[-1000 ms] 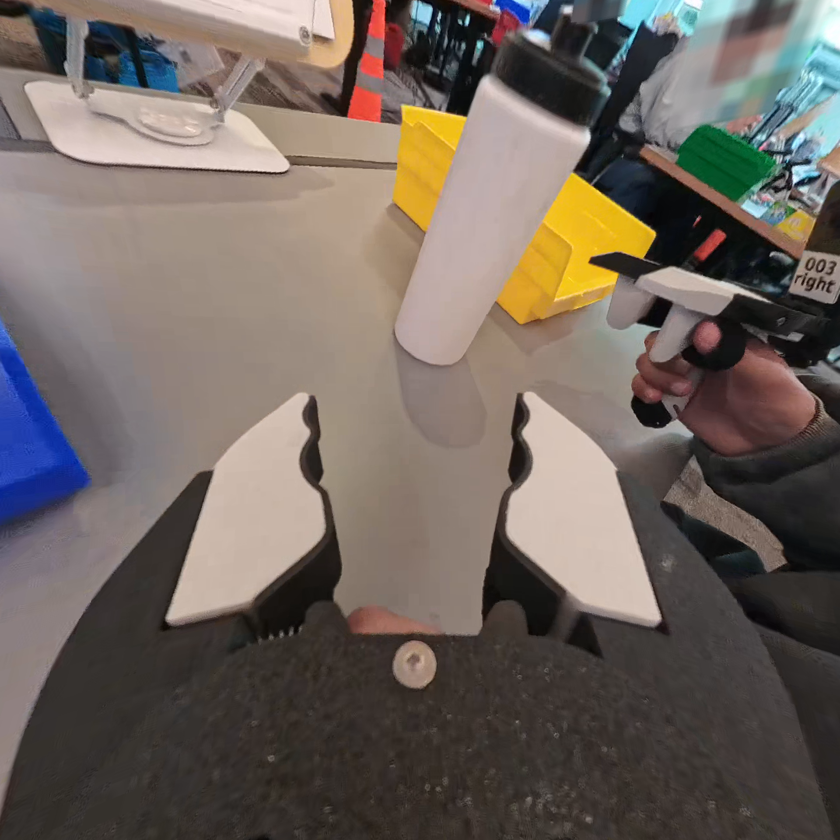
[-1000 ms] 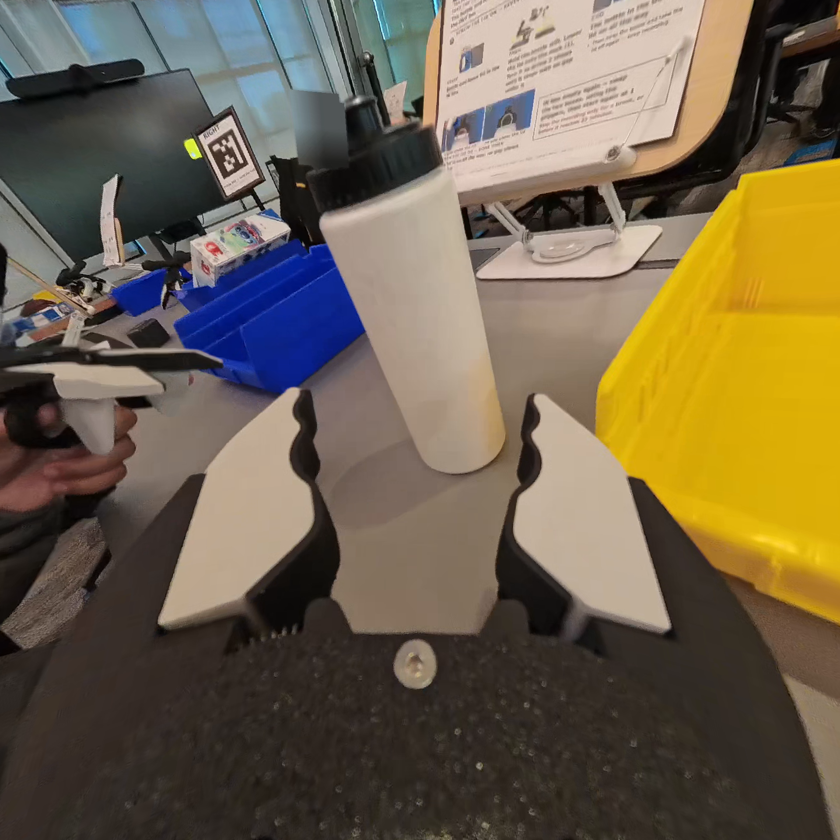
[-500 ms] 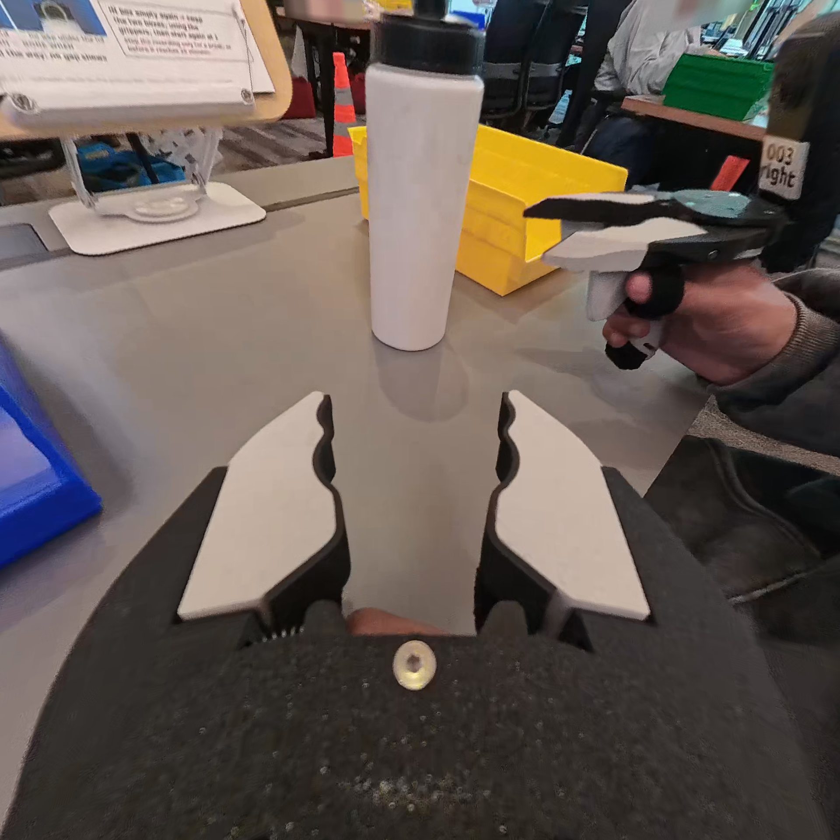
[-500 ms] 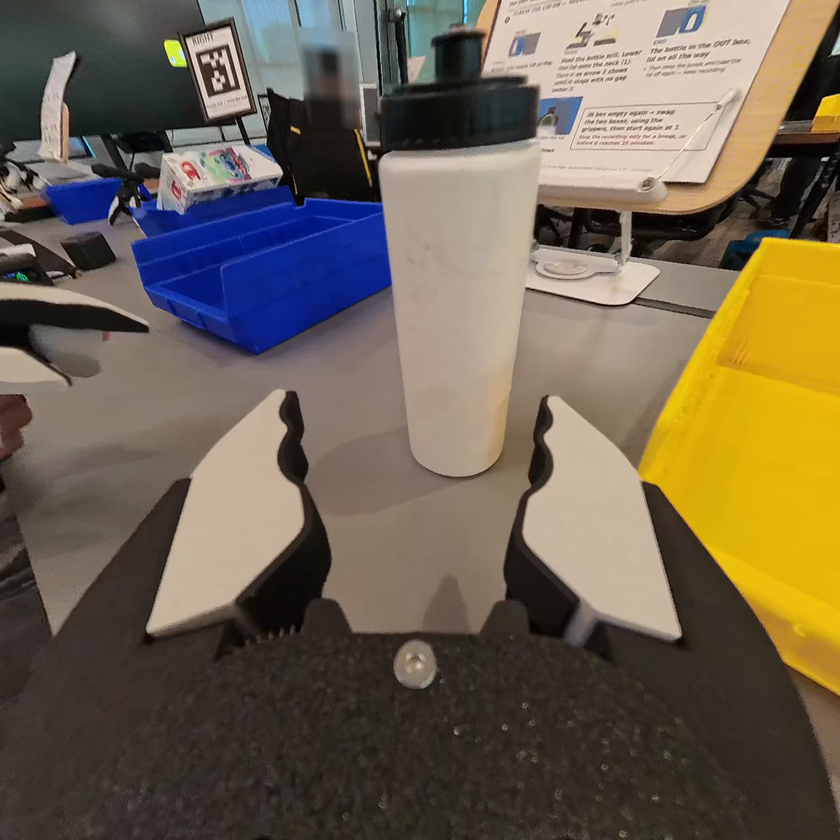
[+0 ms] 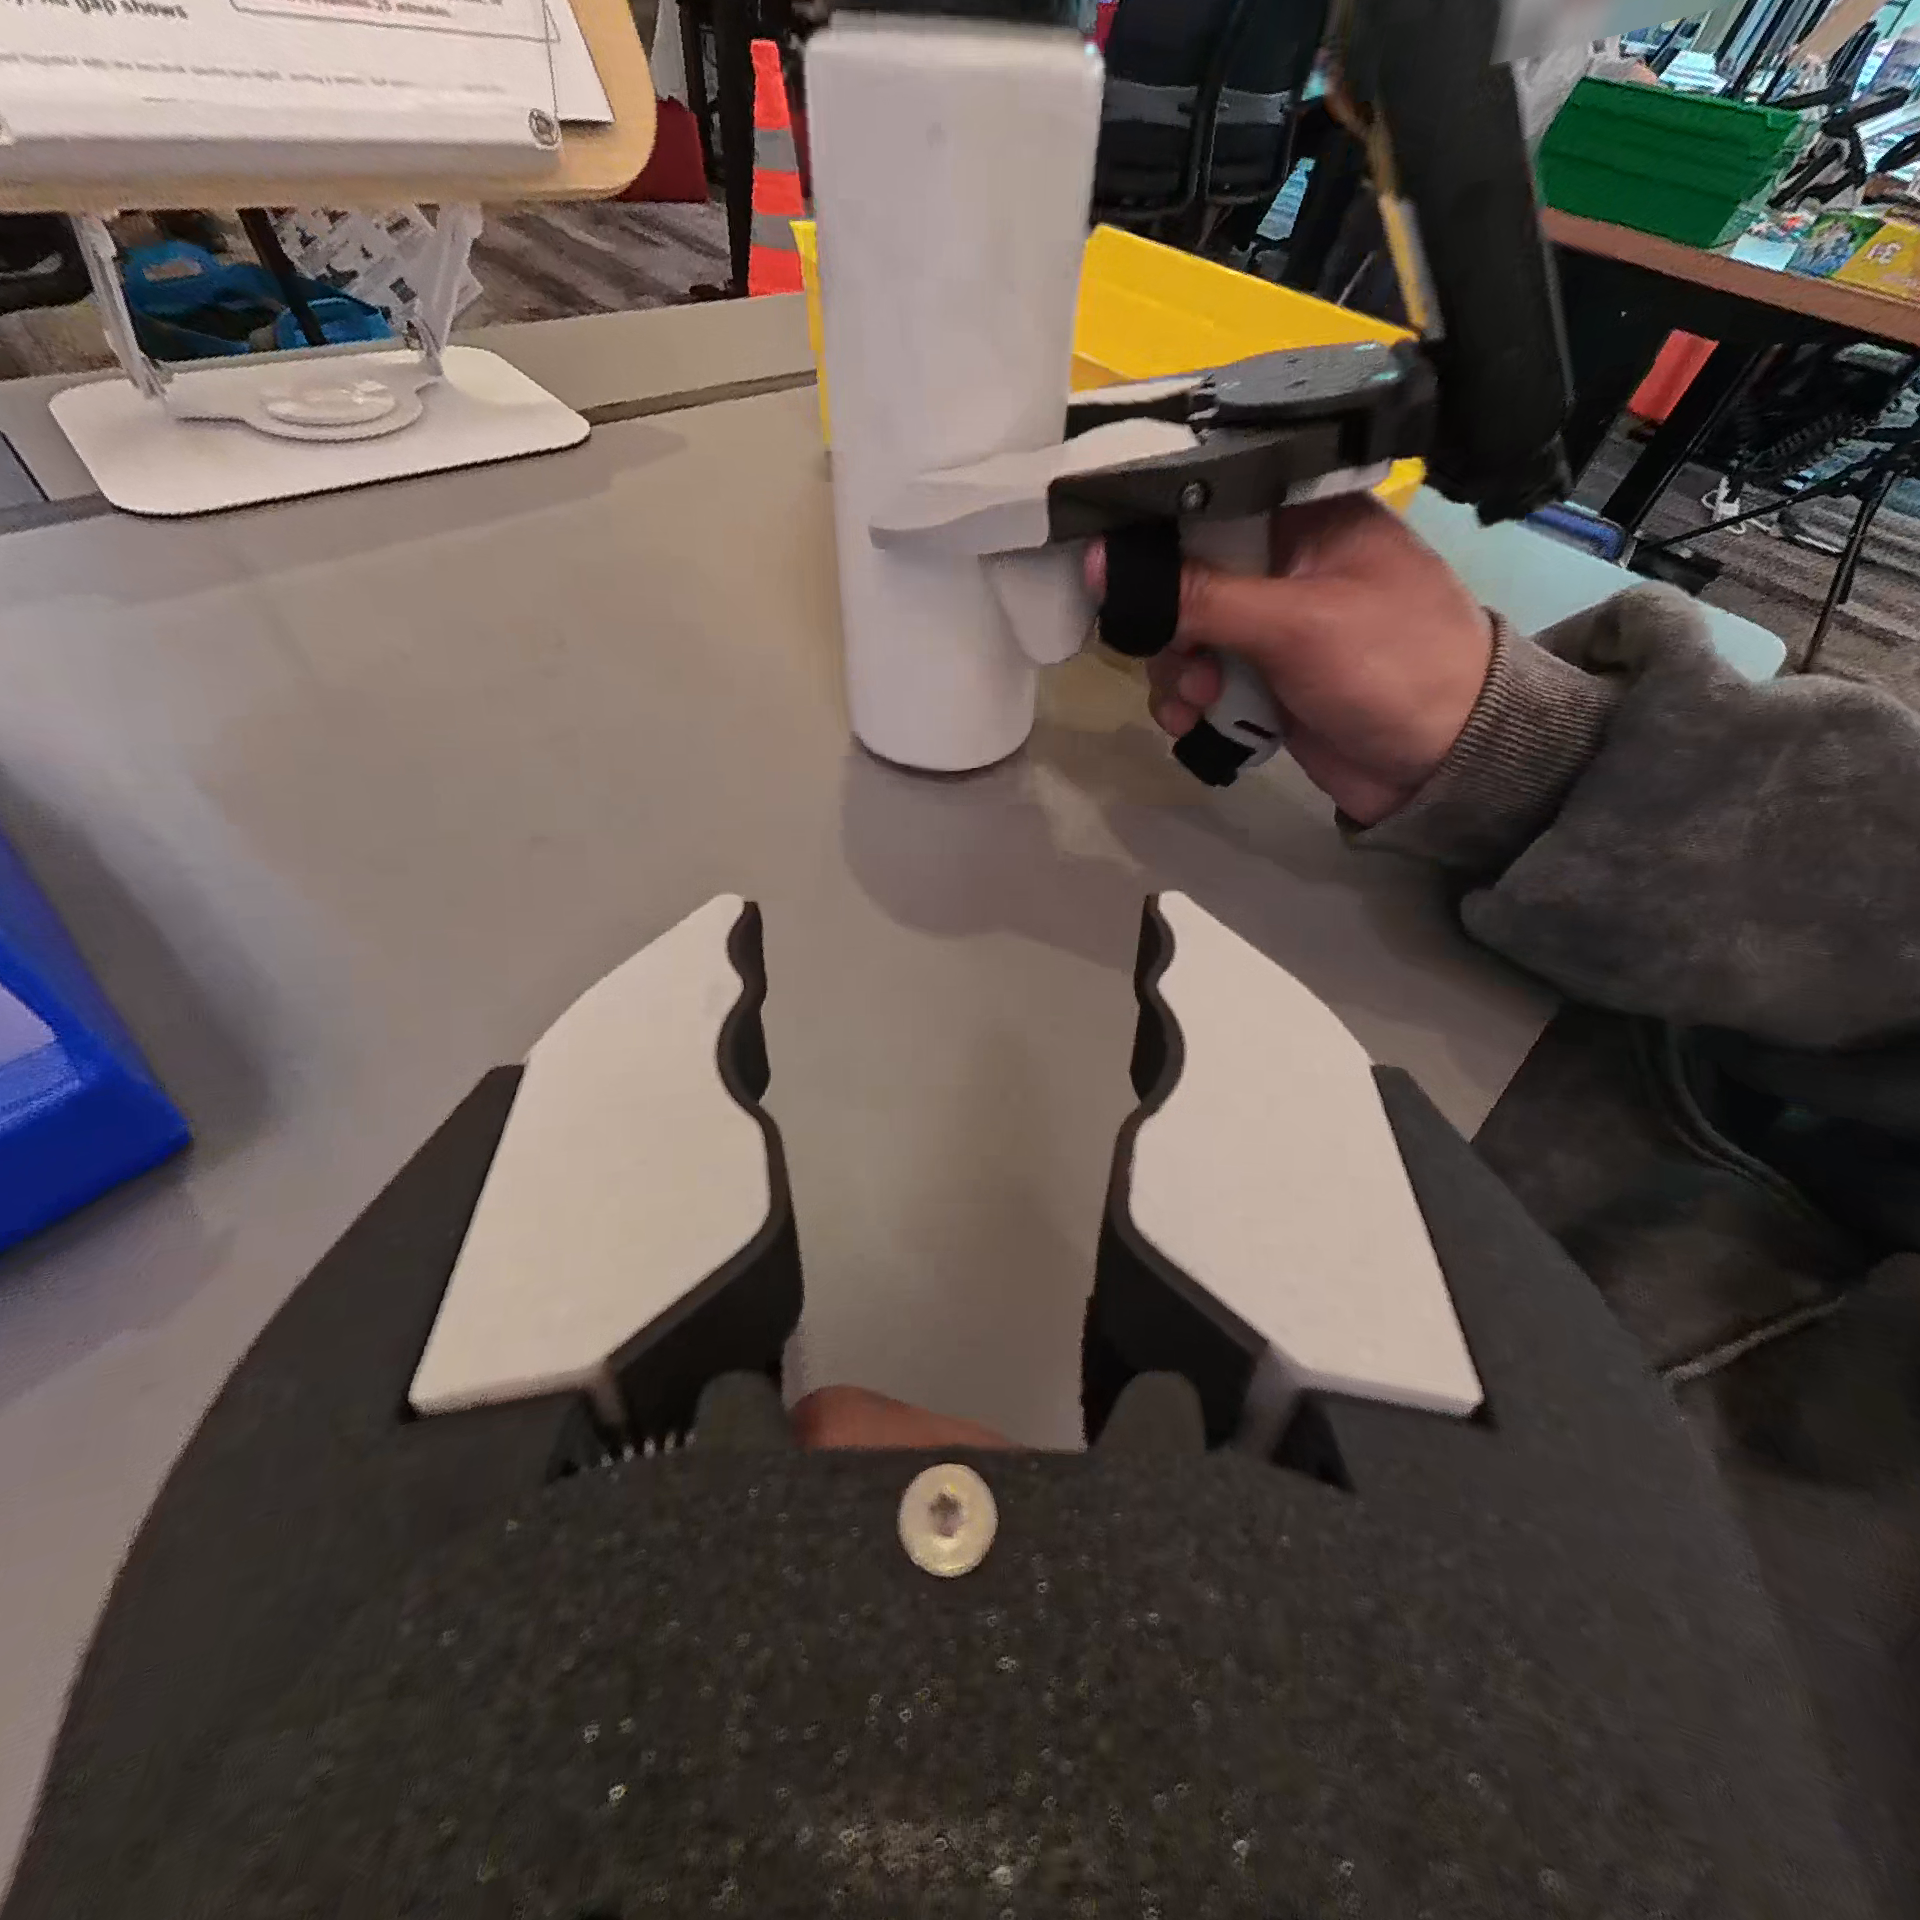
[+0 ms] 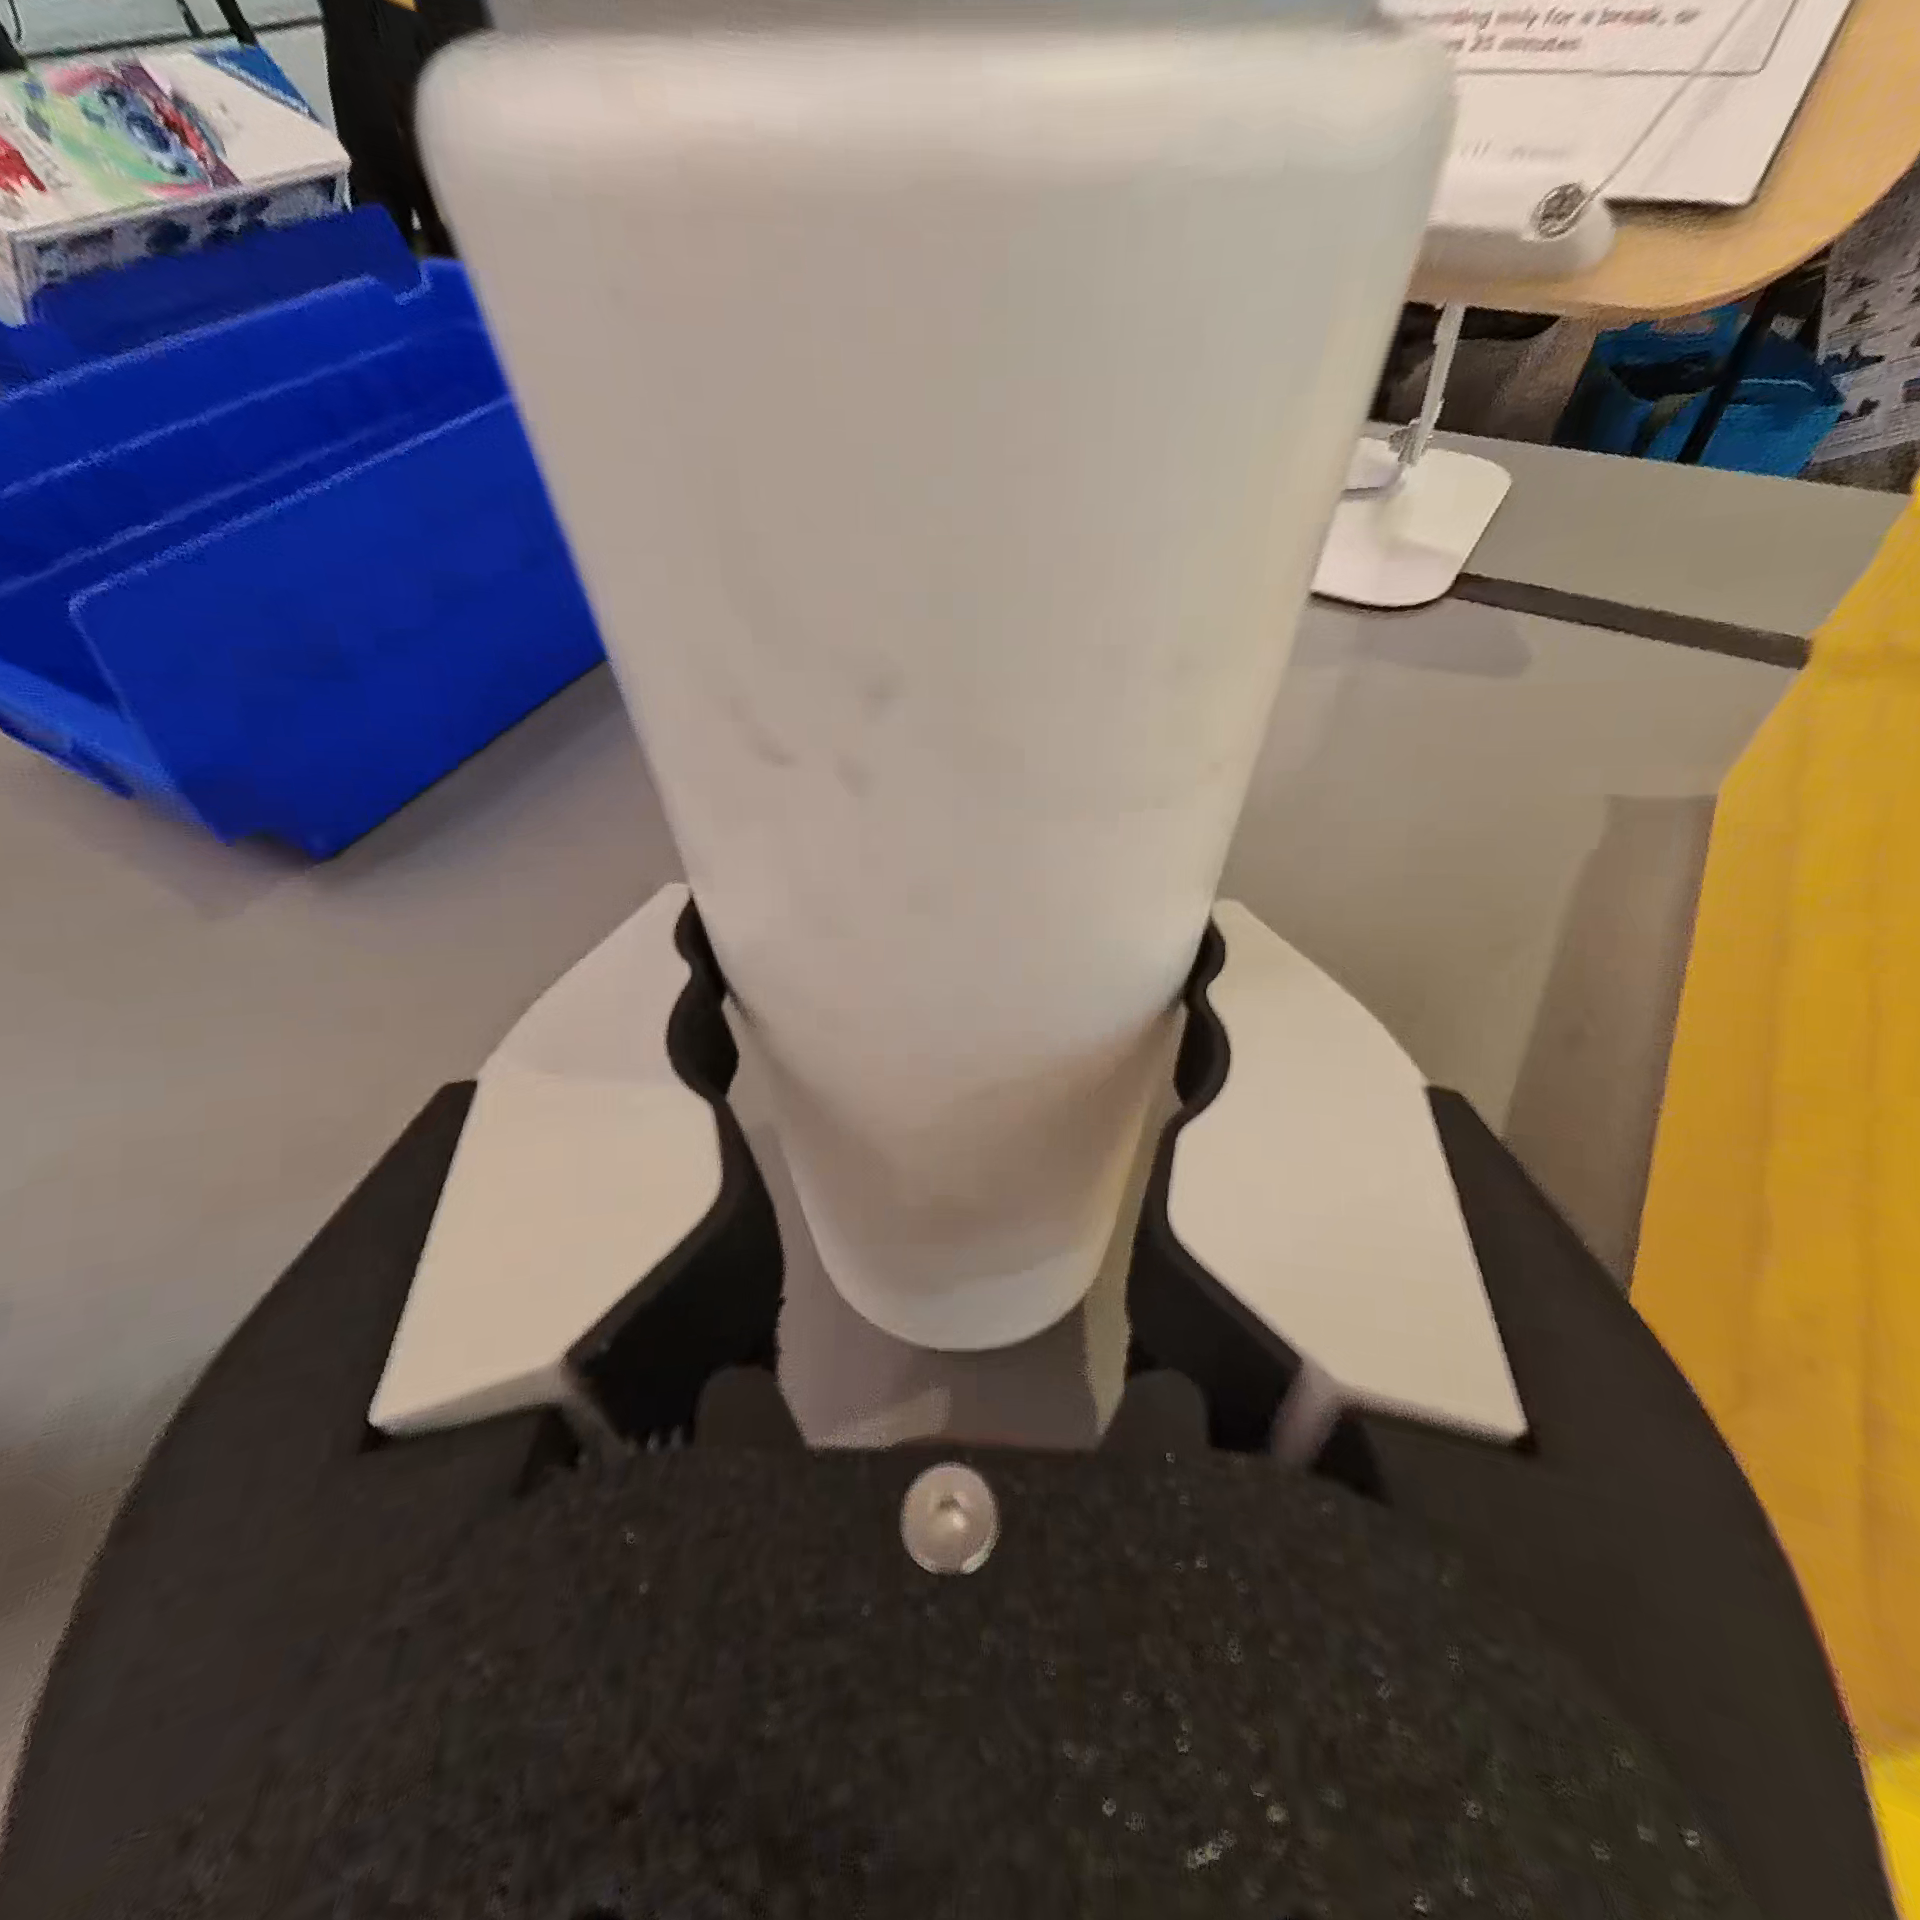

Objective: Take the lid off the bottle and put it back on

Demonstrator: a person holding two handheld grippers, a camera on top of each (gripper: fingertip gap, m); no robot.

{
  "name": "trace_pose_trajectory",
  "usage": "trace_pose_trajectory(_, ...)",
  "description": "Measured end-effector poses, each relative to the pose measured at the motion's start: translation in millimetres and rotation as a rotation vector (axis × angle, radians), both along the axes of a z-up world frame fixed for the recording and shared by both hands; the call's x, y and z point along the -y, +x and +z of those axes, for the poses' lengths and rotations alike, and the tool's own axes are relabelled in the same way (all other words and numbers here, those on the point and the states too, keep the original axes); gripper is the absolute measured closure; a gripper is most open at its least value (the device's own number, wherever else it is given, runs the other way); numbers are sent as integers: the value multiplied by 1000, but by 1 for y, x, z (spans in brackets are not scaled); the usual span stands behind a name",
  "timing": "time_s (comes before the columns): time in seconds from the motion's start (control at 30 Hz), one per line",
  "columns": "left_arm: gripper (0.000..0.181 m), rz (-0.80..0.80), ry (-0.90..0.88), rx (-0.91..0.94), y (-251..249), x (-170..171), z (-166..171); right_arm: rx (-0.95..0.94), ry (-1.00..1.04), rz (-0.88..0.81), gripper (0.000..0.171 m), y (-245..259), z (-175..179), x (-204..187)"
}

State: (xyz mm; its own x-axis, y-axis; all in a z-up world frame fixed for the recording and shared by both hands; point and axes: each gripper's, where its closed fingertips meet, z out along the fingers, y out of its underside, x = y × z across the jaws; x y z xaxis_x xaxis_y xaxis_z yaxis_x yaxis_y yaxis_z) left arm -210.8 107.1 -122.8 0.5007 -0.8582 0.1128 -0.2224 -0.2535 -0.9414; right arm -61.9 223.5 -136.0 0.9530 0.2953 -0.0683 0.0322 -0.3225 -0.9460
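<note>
Bottle [image 5: 940, 416] stands upright on the grey table [image 5: 416, 727], well in from the near edge, just in front of the yellow bin [image 5: 1195, 301] at the far right. Body is a plain white, matte cylinder, straight-walled with a rounded shoulder near the top and a rounded base edge; a few faint grey scuffs show on its side in the right wrist view [image 6: 925, 623]. The lid is cut off by the top edge in both views, apart from a thin dark strip in the left wrist view, so I cannot tell how it sits. My right gripper [image 6: 945, 997] has its two fingers on either side of the lower body, the black wavy pads [image 6: 698, 1029] at the bottle wall on both sides; whether they press firmly or only touch I cannot tell. From the left wrist view the same gripper [image 5: 997, 468] reaches in level from the right, held in my right hand [image 5: 1309, 665], grey sleeve behind it. My left gripper [image 5: 945, 977] hangs over the table near its front edge, fingers spread wide with nothing between them, pointing toward the bottle and well apart from it. Blue bin [image 6: 260, 623] sits toward the left edge; white document stand [image 5: 312, 416] at the far left.
</note>
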Motion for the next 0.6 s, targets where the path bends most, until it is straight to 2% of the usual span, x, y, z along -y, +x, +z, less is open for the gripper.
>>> trace_pose_trajectory(0.17, 114, -11, -22, 7, 1, 1, 0, -34, 107, -9, 87, 14, 48, 18)
trace_pose_trajectory(0.3, 115, -13, 23, -4, 0, 5, 5, -67, 166, -28, 87, 39, 109, 37)
trace_pose_trajectory(0.43, 115, -9, 78, -35, 0, 6, 6, -133, 200, -88, 87, 89, 174, 52)
trace_pose_trajectory(0.53, 115, -22, 57, -29, 2, 8, 4, -177, 169, -160, 87, 135, 200, 55)
trace_pose_trajectory(0.6, 115, -26, 46, -27, 3, 8, 3, -207, 64, -196, 87, 164, 194, 46)
